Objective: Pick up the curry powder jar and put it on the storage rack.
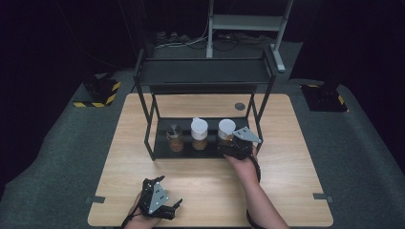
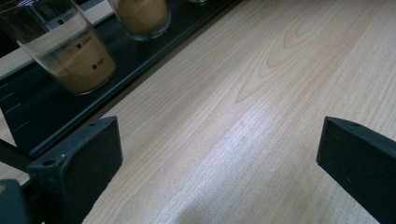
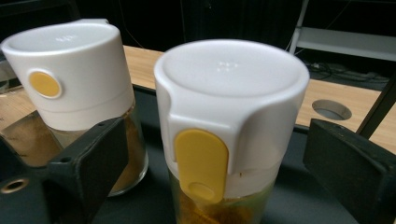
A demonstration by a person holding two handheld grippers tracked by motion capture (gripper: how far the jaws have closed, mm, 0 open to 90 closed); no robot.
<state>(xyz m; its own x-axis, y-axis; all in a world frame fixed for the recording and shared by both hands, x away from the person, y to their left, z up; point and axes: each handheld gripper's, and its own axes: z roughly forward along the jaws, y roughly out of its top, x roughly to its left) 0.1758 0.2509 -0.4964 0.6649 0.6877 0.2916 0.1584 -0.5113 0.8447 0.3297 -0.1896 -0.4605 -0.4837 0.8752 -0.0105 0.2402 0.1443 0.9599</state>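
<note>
Table front (image 1: 210, 191) clear; rack posts (image 1: 149, 136) & upper shelf (image 1: 203, 71) crowding three jars (image 1: 199, 134).

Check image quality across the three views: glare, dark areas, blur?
High view: surroundings nearly black, the table evenly lit, the jars on the rack small but sharp. Left gripper view: a pale sheen on the wood between the open jaws of the left gripper, nearest jar slightly soft. Right gripper view: the white-capped jar crisp between the right gripper jaws, background dark, no blown highlights.
</note>
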